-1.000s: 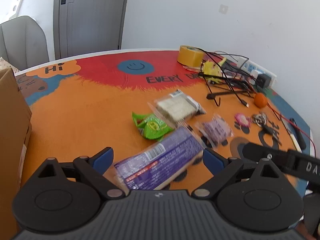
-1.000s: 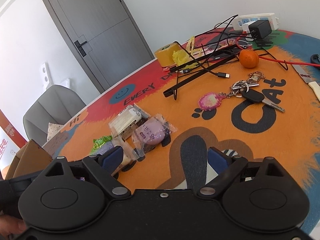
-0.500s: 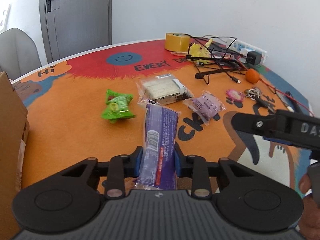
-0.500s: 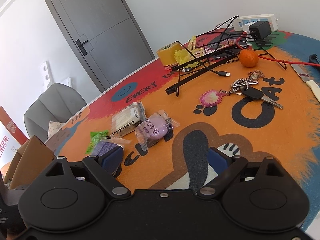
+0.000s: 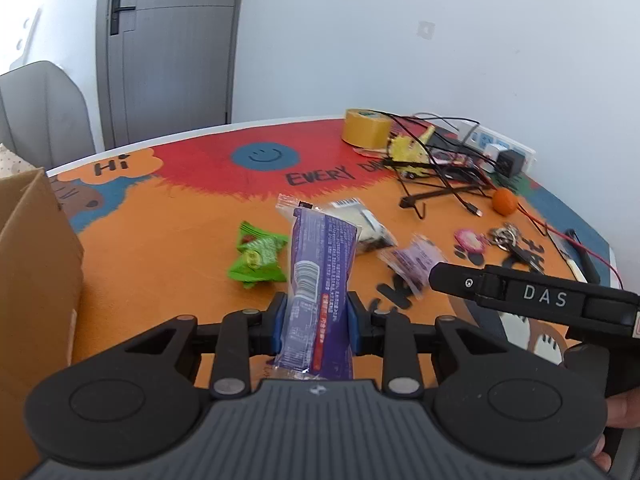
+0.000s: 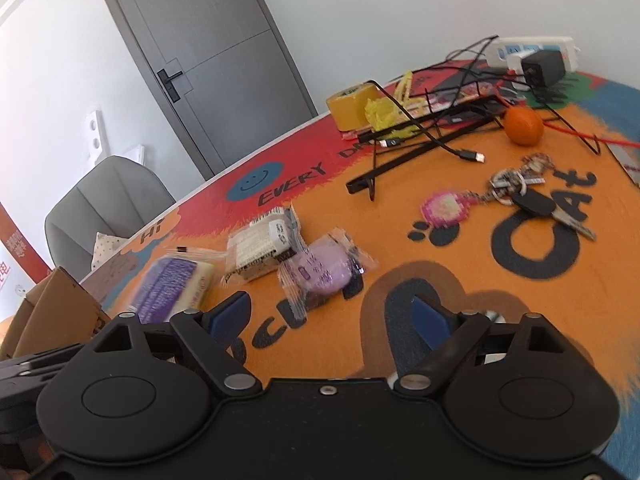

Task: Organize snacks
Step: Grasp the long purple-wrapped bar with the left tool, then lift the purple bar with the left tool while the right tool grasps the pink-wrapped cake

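Note:
My left gripper (image 5: 316,320) is shut on a long purple snack bar pack (image 5: 322,264), whose far end points away over the orange mat (image 5: 160,248). Beyond it lie a green snack pack (image 5: 256,256), a pale biscuit pack (image 5: 366,222) and a clear pack with a round purple snack (image 5: 412,260). My right gripper (image 6: 330,316) hovers low over the mat with its jaws closing and nothing between them. The round purple snack (image 6: 324,272) lies just ahead of its fingers, next to the biscuit pack (image 6: 262,246). The held purple bar (image 6: 172,288) shows at the left.
An open cardboard box (image 5: 32,280) stands at the left edge. At the back right are a yellow tape roll (image 5: 366,128), tangled cables and a black stand (image 5: 440,192), a power strip (image 5: 496,148), an orange (image 5: 504,202) and keys (image 5: 516,240). A grey chair (image 5: 40,108) stands behind the table.
The left gripper closed on the purple bar, which turned to point straight away and rose off the mat. The right gripper's jaws narrowed a little.

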Action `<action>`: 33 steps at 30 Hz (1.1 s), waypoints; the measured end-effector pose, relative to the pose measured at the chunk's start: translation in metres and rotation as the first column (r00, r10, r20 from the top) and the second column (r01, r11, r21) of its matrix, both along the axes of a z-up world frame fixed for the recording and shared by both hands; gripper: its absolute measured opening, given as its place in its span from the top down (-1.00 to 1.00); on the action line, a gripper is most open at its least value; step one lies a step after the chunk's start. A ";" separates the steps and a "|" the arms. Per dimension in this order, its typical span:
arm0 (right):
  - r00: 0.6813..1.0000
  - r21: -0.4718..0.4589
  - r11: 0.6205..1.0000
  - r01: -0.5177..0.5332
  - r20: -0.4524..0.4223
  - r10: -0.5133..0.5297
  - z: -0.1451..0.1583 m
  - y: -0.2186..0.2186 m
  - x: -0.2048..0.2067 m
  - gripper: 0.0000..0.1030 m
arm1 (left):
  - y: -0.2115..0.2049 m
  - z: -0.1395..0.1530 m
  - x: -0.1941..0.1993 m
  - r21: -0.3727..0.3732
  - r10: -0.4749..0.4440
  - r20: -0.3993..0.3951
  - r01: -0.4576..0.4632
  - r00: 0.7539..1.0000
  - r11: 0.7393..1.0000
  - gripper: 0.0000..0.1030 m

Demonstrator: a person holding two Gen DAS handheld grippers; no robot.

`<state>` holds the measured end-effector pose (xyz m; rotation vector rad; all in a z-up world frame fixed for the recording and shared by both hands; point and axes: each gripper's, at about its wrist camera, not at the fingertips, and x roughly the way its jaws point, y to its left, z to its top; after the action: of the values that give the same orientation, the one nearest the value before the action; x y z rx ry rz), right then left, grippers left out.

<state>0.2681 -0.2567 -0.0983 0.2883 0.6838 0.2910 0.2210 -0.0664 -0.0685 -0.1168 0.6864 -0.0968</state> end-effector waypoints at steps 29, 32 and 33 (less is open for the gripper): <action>0.995 -0.245 0.965 -0.091 0.019 0.099 -0.005 0.051 0.048 0.05 | 0.036 -0.004 0.017 -0.037 0.190 0.005 -0.190 0.982 0.981 0.44; 0.993 -0.225 0.969 -0.102 0.033 0.113 -0.001 0.050 0.038 0.23 | 0.036 -0.002 0.014 -0.041 0.190 0.007 -0.190 0.982 0.981 0.44; 0.993 -0.220 0.970 -0.102 0.031 0.112 0.000 0.050 0.035 0.24 | 0.037 -0.002 0.013 -0.044 0.190 0.007 -0.190 0.982 0.981 0.44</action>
<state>0.3028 -0.2072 -0.0987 0.0347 0.6830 0.3211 0.2338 -0.0298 -0.0700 -0.2227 0.6586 0.0711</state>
